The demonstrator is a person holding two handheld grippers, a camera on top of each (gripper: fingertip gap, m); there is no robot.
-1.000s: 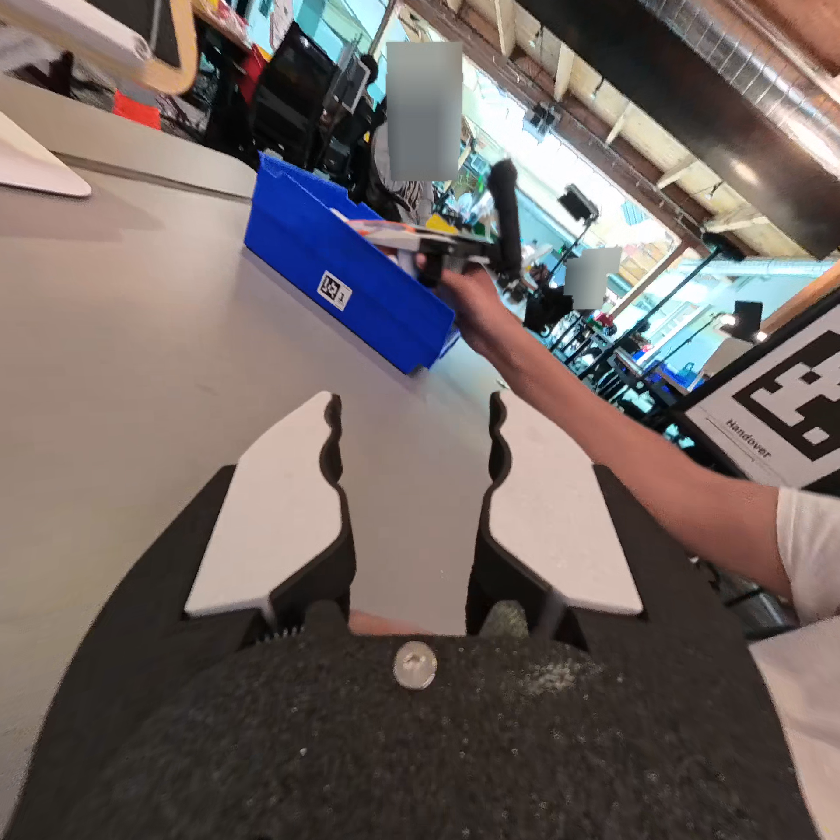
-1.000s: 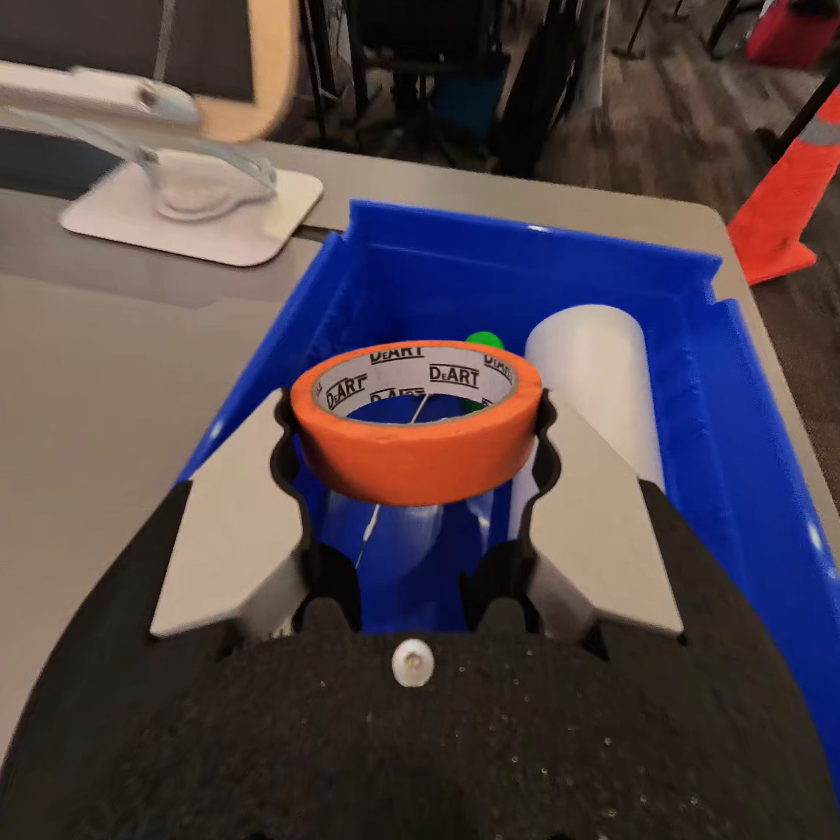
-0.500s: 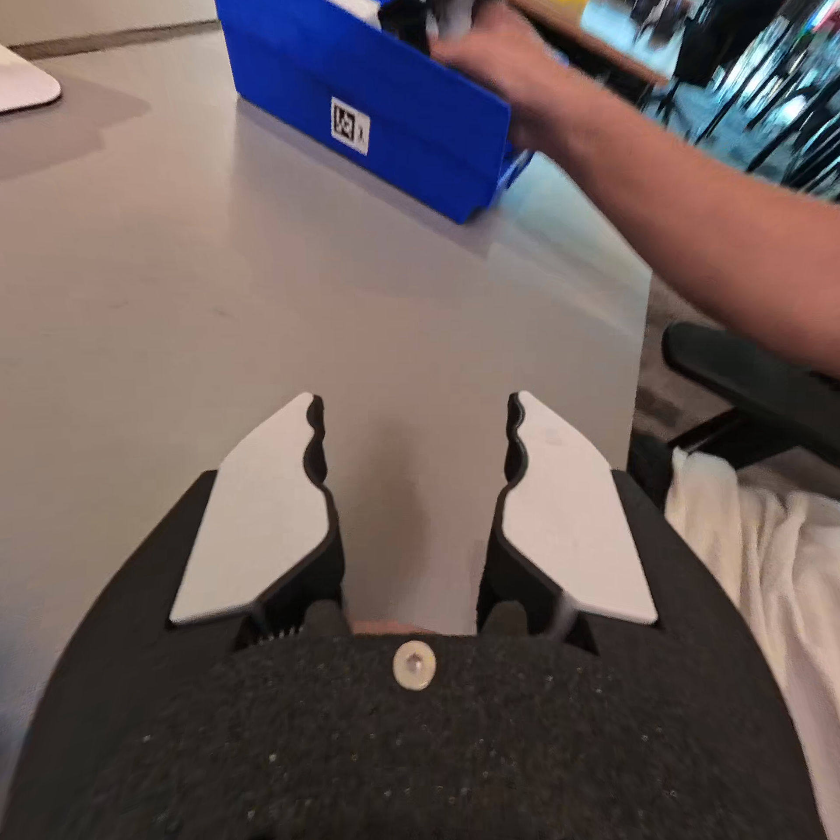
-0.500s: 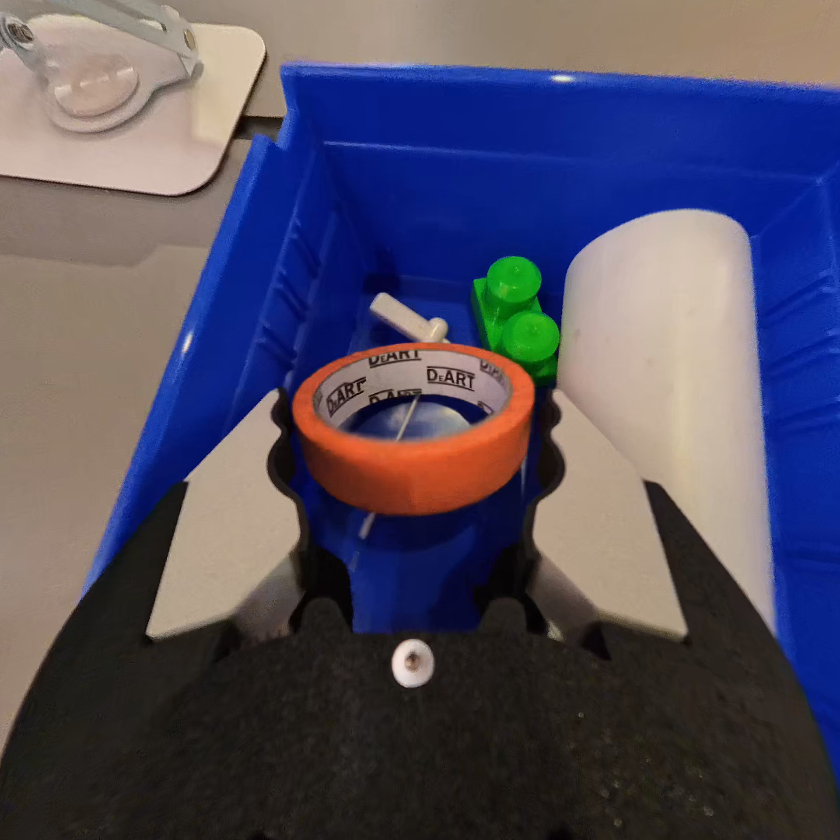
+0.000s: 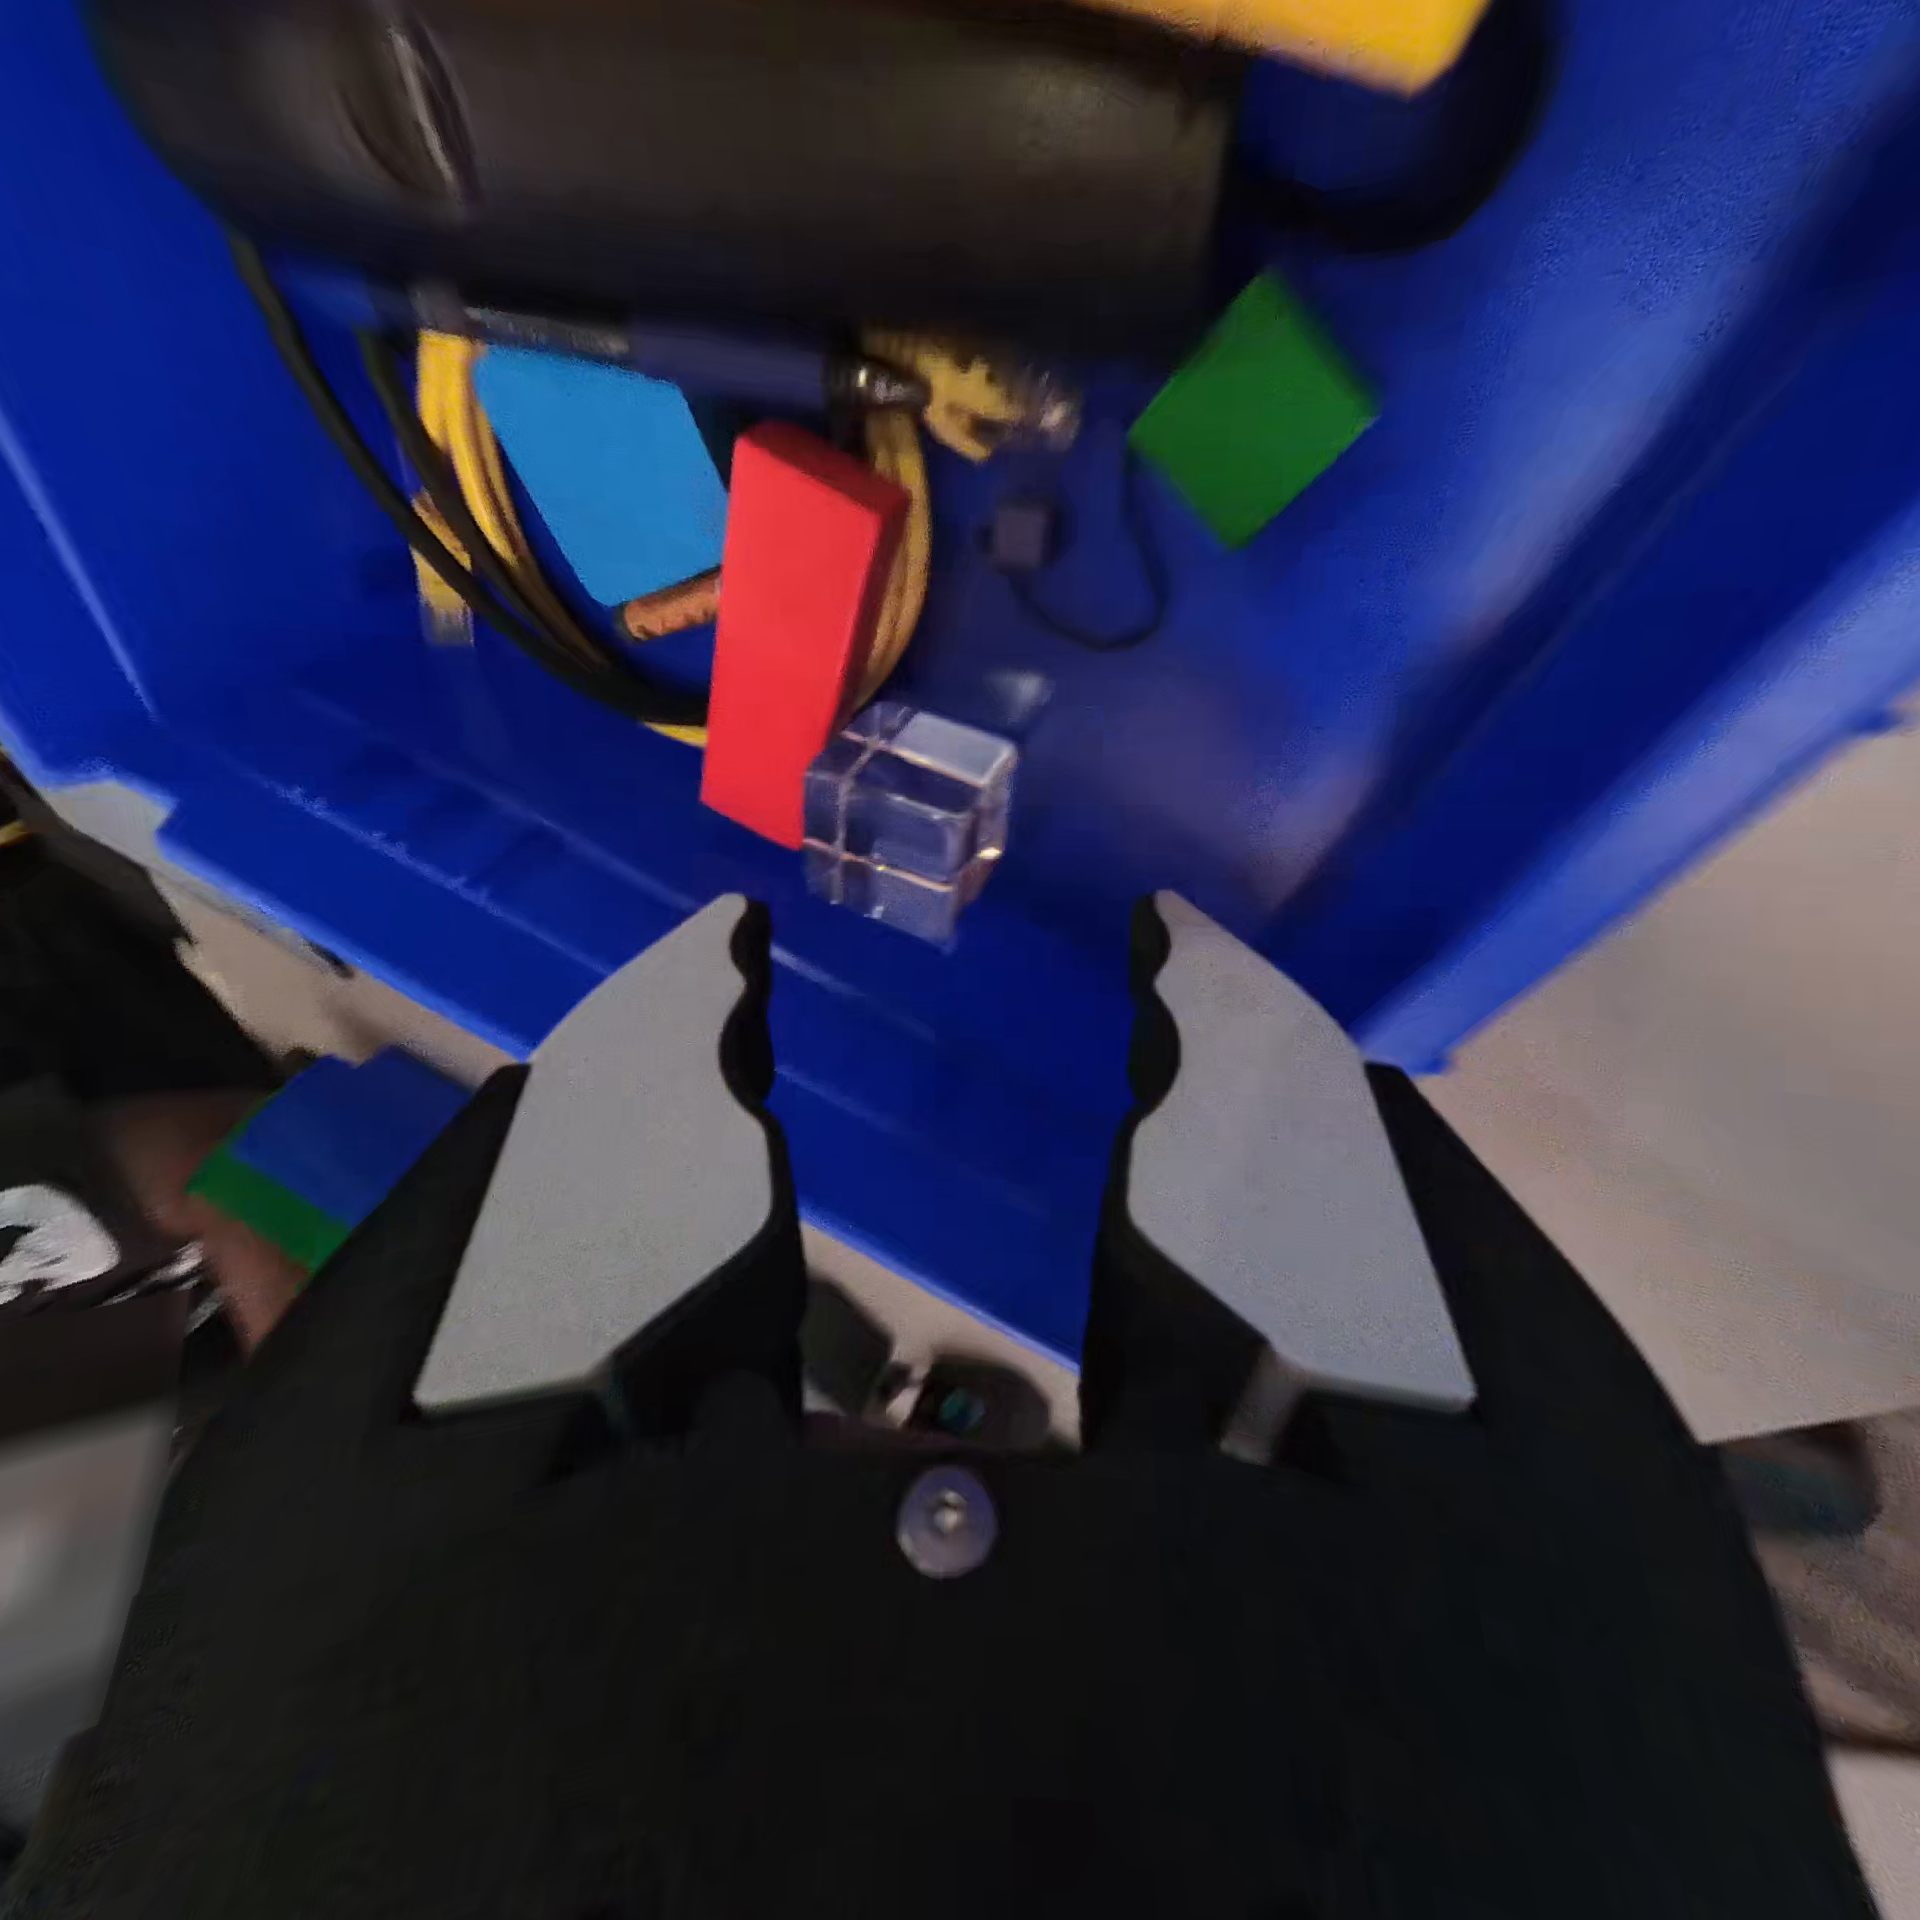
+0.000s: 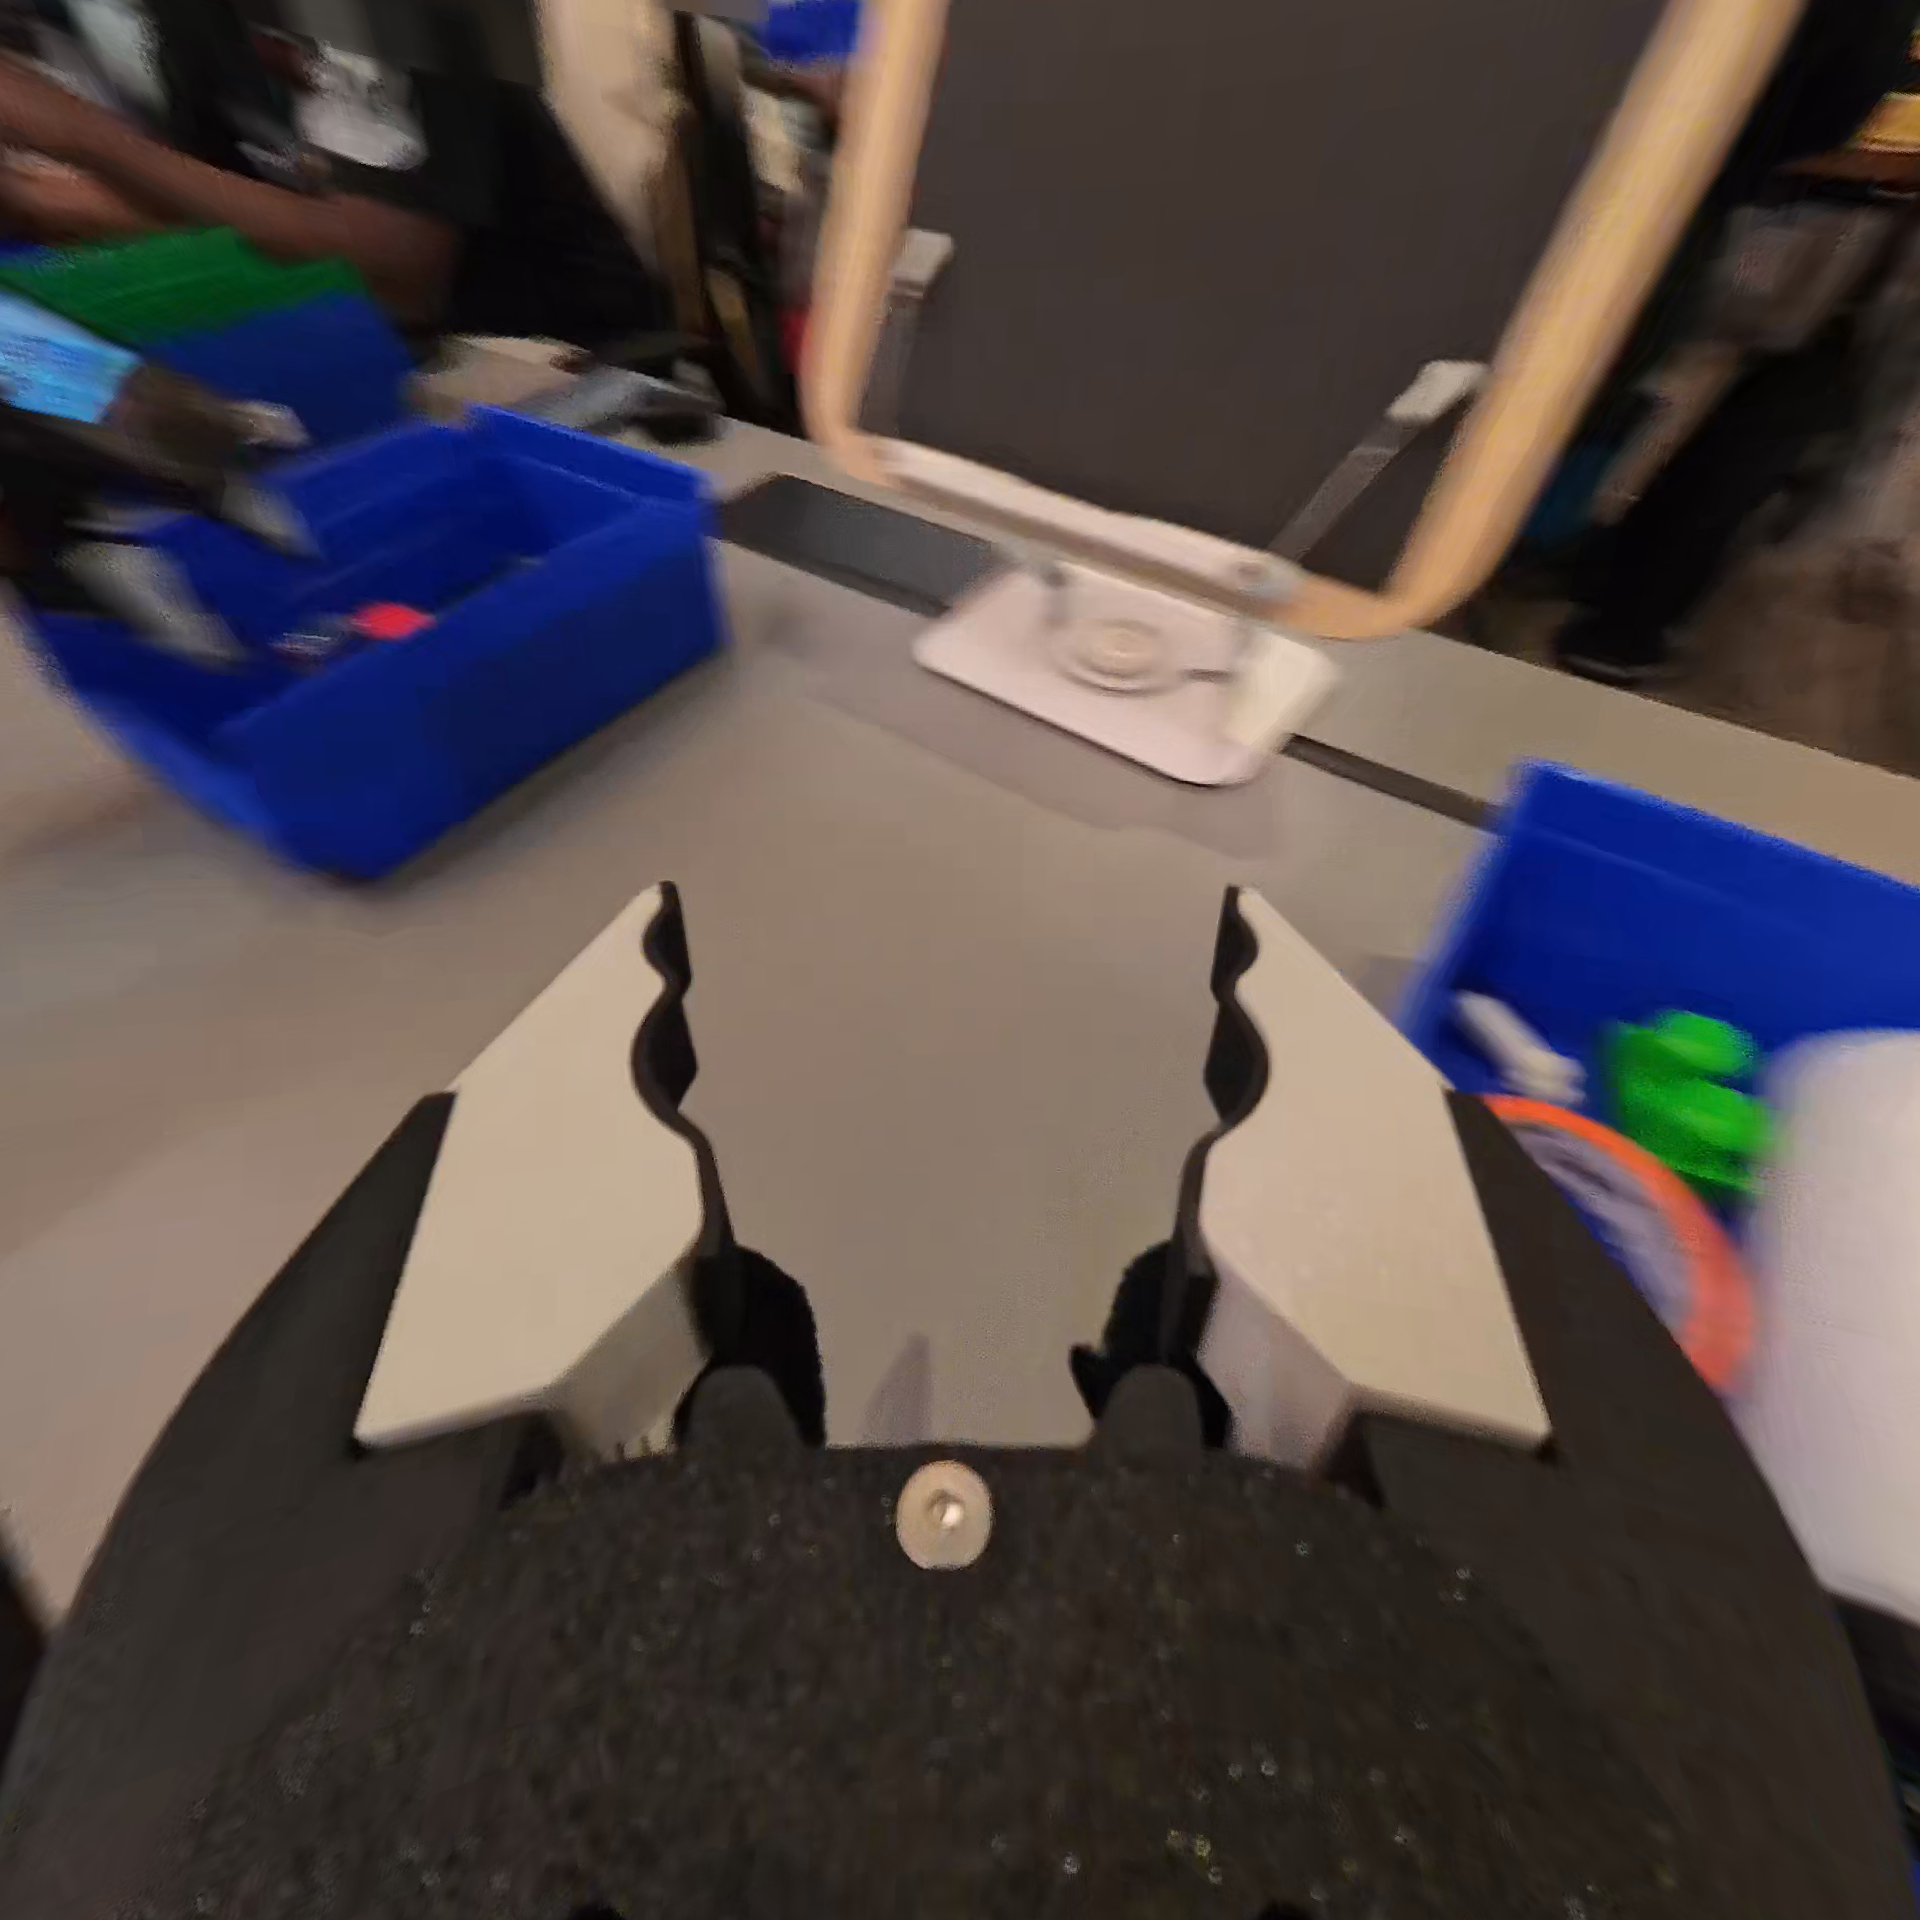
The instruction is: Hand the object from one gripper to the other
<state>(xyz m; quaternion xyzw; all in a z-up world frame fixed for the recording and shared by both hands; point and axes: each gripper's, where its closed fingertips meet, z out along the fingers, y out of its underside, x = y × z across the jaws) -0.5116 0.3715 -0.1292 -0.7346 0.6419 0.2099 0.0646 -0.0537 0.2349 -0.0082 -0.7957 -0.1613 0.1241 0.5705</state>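
Blue plastic fills most of the left wrist view: the left gripper (image 5: 943, 914) is hovering over a blue bin (image 5: 1558, 623), its two grey fingers standing apart with nothing between them. Just past the fingertips, at 12 o'clock, a clear acrylic cube (image 5: 906, 821) is lying on the bin floor, touching the lower end of a red block (image 5: 798, 623) that is slanting toward 11 o'clock. A light blue block (image 5: 603, 488) is sitting farther toward 11 o'clock over a coil of yellow cable (image 5: 904, 551) and a black cord (image 5: 416, 540). A green block (image 5: 1252, 410) is lying at 1 o'clock, well apart from the others. A large dark blurred object (image 5: 727, 156) is covering the top of the bin.

In the right wrist view, the right gripper (image 6: 948, 904) is hanging above a grey table (image 6: 935, 831), jaws wide apart and empty. The orange tape roll (image 6: 1662, 1257) is lying at 3 o'clock inside a second blue bin (image 6: 1683, 883), beside a green toy brick (image 6: 1688, 1107) and a white cylinder (image 6: 1839, 1299); motion blur is softening all three. At 10 o'clock another blue bin (image 6: 468, 707) is sitting on the table, with the other gripper blurred above it. A white stand base (image 6: 1122, 665) is resting at 12 o'clock.
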